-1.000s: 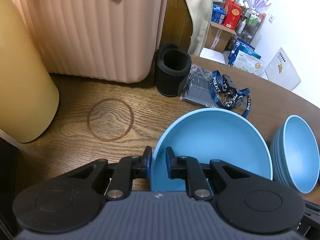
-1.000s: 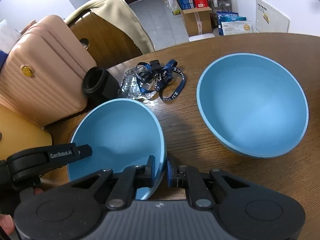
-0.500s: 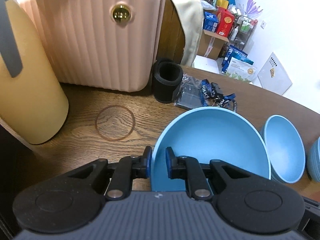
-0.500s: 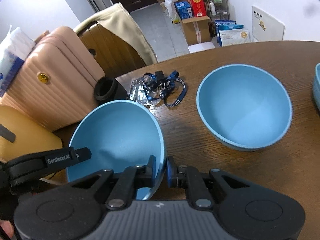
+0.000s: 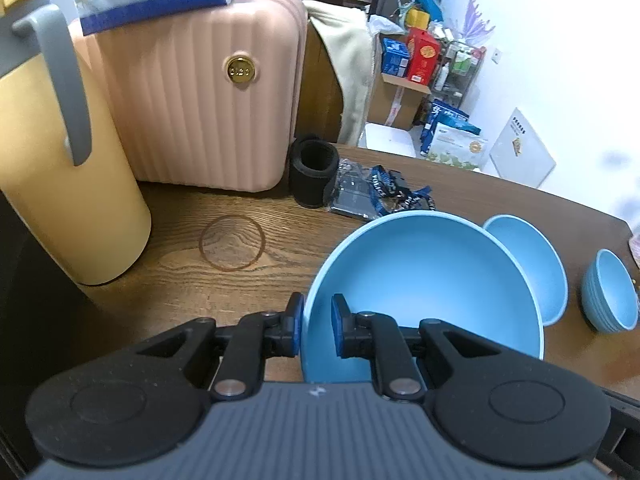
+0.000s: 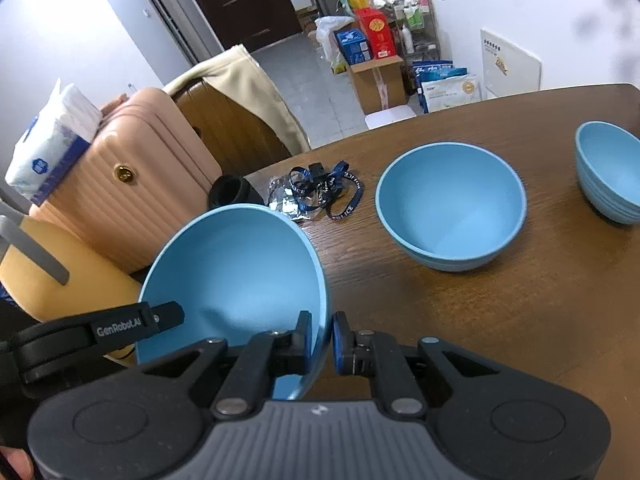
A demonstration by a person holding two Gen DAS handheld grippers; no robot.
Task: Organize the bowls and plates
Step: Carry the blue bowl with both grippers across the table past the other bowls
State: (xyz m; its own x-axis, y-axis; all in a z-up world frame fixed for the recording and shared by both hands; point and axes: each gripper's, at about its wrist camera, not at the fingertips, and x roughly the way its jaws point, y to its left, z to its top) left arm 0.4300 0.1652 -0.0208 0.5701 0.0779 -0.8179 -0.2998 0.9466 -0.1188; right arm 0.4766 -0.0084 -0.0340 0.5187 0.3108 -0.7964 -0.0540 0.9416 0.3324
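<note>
— Blue all over: which bowl is in hand?

— The large blue bowl (image 5: 420, 280), lifted clear of the wooden surface (image 6: 500, 312) and tipped, with its open side facing away from both cameras. Two grippers carry it together. The left gripper (image 5: 316, 330) is clamped on the rim at one side, one pad outside the wall and one inside. The right gripper (image 6: 322, 340) is pinched on the opposite rim in the same way.

— How wide are the jaws?

— Nearly together on both; only the thin bowl wall keeps them apart.

— What step would you call this?

— I judge it a carry: the bowl is up and on its way to be stacked. The likely target is the second large bowl (image 6: 450, 204), which sits empty near the middle of the surface, well apart from the held one. A stack of small bowls (image 6: 608, 176) stands by the right edge.

— And the next move?

— Both hands must travel together so the rim doesn't twist, level the bowl over the second one, then lower it until it nests before either grip lets go. The lanyard (image 6: 320, 190) and the black sleeve (image 5: 314, 172) toward the far edge lie off that path, I think.
</note>
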